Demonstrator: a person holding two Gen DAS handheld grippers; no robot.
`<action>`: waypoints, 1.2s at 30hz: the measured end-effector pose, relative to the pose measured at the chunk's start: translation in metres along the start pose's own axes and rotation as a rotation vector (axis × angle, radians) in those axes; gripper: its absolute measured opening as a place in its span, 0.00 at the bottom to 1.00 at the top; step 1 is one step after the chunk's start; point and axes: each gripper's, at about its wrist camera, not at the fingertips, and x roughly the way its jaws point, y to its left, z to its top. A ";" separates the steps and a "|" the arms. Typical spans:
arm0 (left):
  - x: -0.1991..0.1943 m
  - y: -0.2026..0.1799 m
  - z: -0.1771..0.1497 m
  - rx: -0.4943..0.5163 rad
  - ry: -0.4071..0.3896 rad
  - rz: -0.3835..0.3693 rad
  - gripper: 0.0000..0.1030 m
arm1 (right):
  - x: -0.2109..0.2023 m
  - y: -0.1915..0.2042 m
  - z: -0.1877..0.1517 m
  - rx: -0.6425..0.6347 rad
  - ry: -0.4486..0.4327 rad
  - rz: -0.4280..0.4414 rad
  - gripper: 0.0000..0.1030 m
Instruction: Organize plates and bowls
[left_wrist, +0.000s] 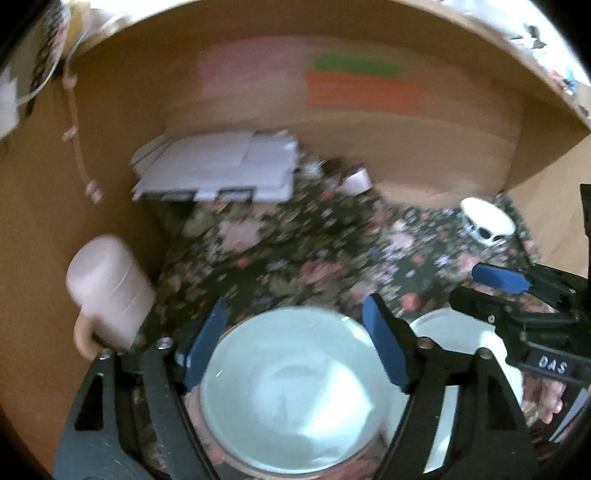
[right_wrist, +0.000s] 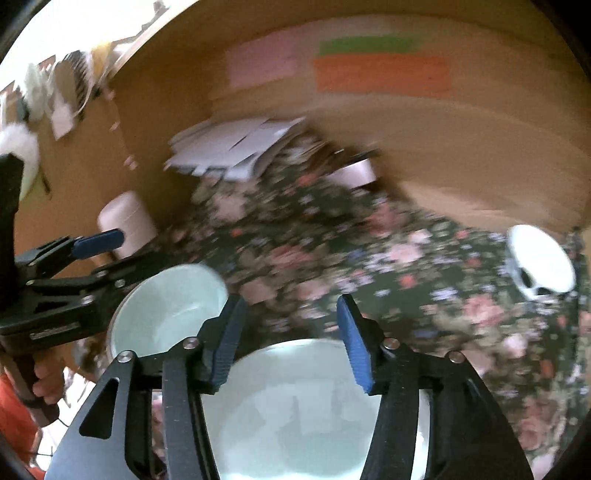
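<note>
Where floral cloth (left_wrist: 314, 258) lies, round glossy bowls (left_wrist: 291, 391).

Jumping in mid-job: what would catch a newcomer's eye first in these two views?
Two pale bowls sit side by side on the floral cloth: the left bowl below the open left gripper, the right bowl below the open right gripper, neither held. A small white patterned bowl stands far right; a pink mug sits left.

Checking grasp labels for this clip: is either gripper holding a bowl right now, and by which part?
Nothing is held. The left gripper and the right gripper are both open above the pale bowls, pads clear of the rims.
</note>
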 end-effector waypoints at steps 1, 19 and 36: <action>-0.001 -0.007 0.005 0.012 -0.013 -0.017 0.80 | -0.006 -0.009 0.002 0.009 -0.014 -0.026 0.51; 0.059 -0.112 0.076 0.102 0.020 -0.200 0.89 | -0.038 -0.186 0.019 0.240 -0.085 -0.390 0.65; 0.159 -0.154 0.111 0.157 0.133 -0.239 0.89 | 0.040 -0.295 0.001 0.430 0.110 -0.457 0.38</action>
